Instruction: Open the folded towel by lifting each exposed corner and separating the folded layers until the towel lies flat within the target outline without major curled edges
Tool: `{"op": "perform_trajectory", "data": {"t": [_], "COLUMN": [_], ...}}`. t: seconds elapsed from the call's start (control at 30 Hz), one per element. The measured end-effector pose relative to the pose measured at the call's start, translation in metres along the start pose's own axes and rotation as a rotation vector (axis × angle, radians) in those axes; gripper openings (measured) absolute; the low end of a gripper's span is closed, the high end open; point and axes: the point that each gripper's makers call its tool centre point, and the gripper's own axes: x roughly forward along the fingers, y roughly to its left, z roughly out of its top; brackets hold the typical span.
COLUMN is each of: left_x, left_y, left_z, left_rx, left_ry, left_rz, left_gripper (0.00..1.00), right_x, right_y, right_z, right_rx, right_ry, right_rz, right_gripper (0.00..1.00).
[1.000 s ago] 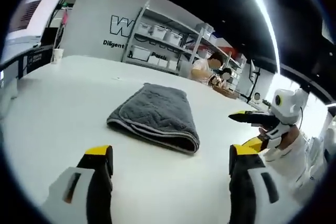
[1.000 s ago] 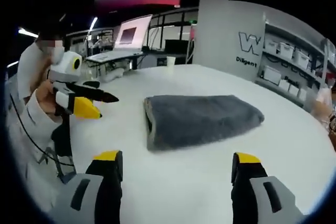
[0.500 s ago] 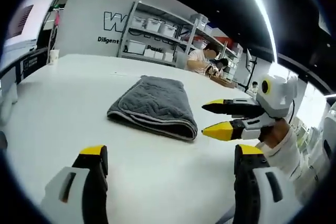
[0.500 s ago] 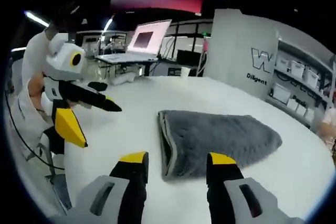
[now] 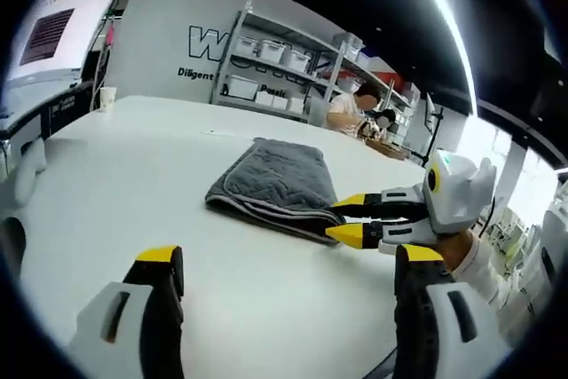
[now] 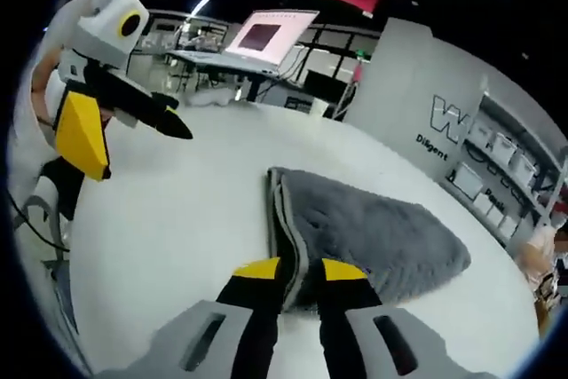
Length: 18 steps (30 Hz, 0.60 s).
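A grey folded towel (image 5: 275, 182) lies on the white table (image 5: 115, 175), its folded edge with stacked layers toward me. In the right gripper view the towel (image 6: 373, 237) stretches away from my jaws. My right gripper (image 6: 300, 271) has its yellow-tipped jaws drawn close on the towel's near corner, the thick edge between them. In the left gripper view that right gripper (image 5: 330, 221) reaches in from the right, tips above and below the same corner. My left gripper (image 5: 286, 259) stands open over bare table, short of the towel; it also shows as the left gripper (image 6: 142, 153) held above the table.
Shelves with white bins (image 5: 266, 59) and a seated person (image 5: 342, 113) are beyond the table's far side. A paper cup (image 5: 107, 98) stands near the far left edge. A laptop with a lit screen (image 6: 262, 37) sits on a desk behind.
My right gripper has moved in to the towel's near corner and its jaws have narrowed from wide apart to close on the edge. The left gripper stays open.
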Motion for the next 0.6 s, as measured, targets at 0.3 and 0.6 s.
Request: {"op": "perform_trajectory", "data": {"t": [0.3, 0.6], "left_x": [0.0017, 0.003], "left_y": [-0.0041, -0.0023], "left_z": [0.0044, 0.0022], "left_rx": [-0.001, -0.011], "left_ry": [-0.01, -0.008], "left_rz": [-0.014, -0.016], "left_gripper": [0.96, 0.97], "right_x": [0.001, -0.0016], "right_y": [0.003, 0.0036], "right_z": [-0.0067, -0.0095], "right_rx": [-0.073, -0.098], "right_ry": [0.04, 0.049], "right_rz": [-0.006, 0.018], "right_gripper": [0.0, 0.0]}}
